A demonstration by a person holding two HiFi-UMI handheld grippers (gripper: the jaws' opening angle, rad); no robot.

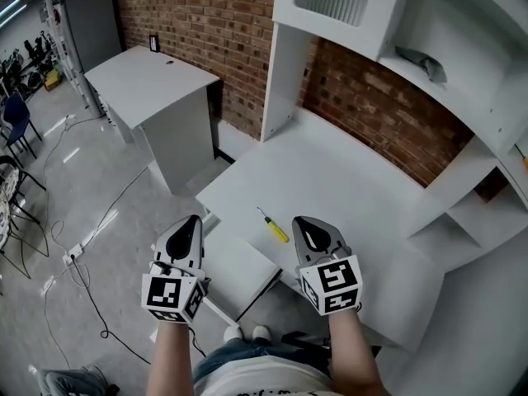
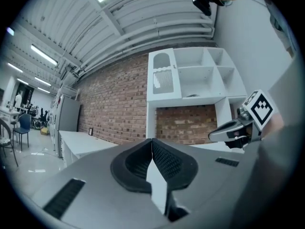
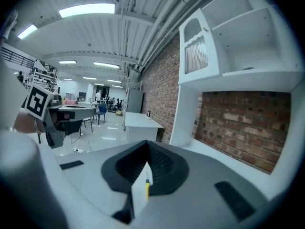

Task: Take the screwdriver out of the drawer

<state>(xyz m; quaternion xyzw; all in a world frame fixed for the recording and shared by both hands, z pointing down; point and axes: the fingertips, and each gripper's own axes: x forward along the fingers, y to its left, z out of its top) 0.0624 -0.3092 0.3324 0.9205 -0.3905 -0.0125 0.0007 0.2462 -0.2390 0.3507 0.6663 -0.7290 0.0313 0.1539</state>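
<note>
The screwdriver (image 1: 273, 225), with its yellow handle, lies flat on the white desk (image 1: 363, 180). It is just ahead of the right gripper (image 1: 310, 226) and a little to that gripper's left, between the two grippers. Nothing touches it. In the right gripper view it shows only through the narrow slit ahead of the jaws, which are pressed together with nothing in them. I judge that it is put down there on purpose, so the task looks finished. The left gripper (image 1: 192, 224) is beside the right one and apart from it; its jaws also meet at the tips and hold nothing. Below both grippers, under the desk edge, is what I take for the drawer (image 1: 244, 264); whether it is open I cannot tell.
</note>
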